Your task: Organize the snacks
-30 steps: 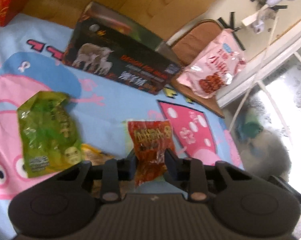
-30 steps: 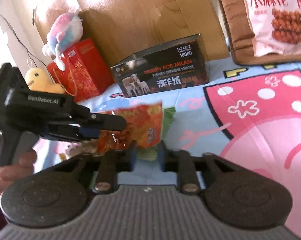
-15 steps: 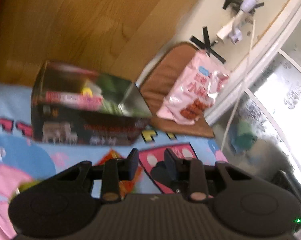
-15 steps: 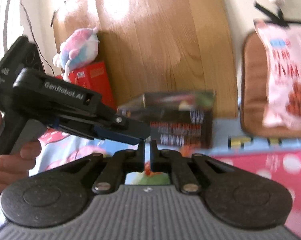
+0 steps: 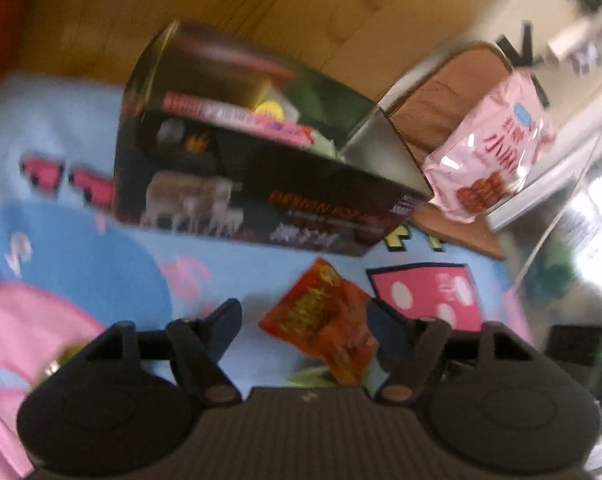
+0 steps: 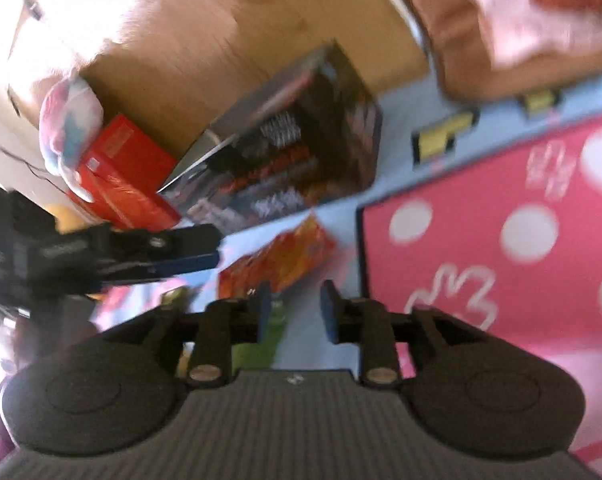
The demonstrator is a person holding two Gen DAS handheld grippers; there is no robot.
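Note:
A red-orange snack packet [image 5: 321, 322] lies loose on the cartoon blanket in front of the open black box [image 5: 261, 184], which holds several snacks. My left gripper [image 5: 305, 320] is open around the packet without clamping it. The right wrist view shows the same packet [image 6: 281, 258] just beyond my open, empty right gripper [image 6: 295, 302], with the left gripper [image 6: 181, 252] to its left. A bit of a green packet [image 6: 261, 344] shows under the right fingers. Both views are blurred.
A pink snack bag [image 5: 493, 152] leans on a brown cushion [image 5: 433, 108] at the right. A red box [image 6: 121, 176] and a plush toy [image 6: 69, 128] stand left of the black box against a wooden board [image 5: 221, 12]. A window side lies far right.
My left gripper was shut on the red-orange packet and has opened; the packet now lies on the blanket. My right gripper, nearly shut half a second ago, has opened. Both cameras swung.

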